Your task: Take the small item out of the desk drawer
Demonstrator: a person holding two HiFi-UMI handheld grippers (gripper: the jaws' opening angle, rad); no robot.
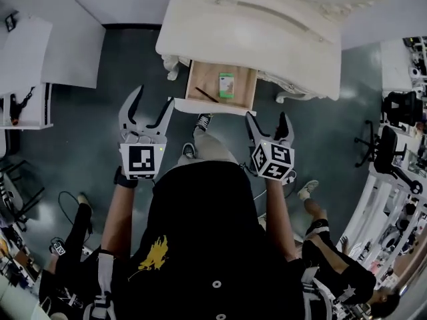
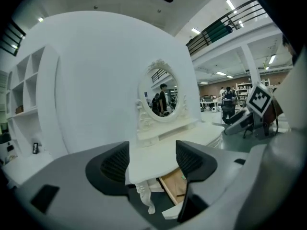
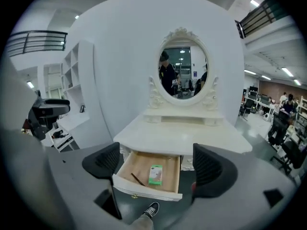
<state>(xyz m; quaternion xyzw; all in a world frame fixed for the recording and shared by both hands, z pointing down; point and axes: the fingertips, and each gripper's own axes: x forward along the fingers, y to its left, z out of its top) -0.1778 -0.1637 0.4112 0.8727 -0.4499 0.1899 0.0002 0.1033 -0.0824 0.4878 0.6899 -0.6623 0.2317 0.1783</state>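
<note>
Well short of the open pale-wood drawer [image 1: 194, 79], left gripper [image 1: 154, 97] and right gripper [image 1: 267, 117] gape wide, empty — inside, a flat green-and-white packet [image 1: 227, 85] lies beside a thin dark stick [image 1: 207, 95].

The drawer [image 3: 146, 189] lies open from above — only the desk top [image 3: 182, 135] seems to overhang its back.

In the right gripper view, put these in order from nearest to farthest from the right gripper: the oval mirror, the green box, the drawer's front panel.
1. Drawer's front panel, lowest, facing the gripper.
2. Green box, lying just behind that panel.
3. Oval mirror, at the back, highest.
</note>
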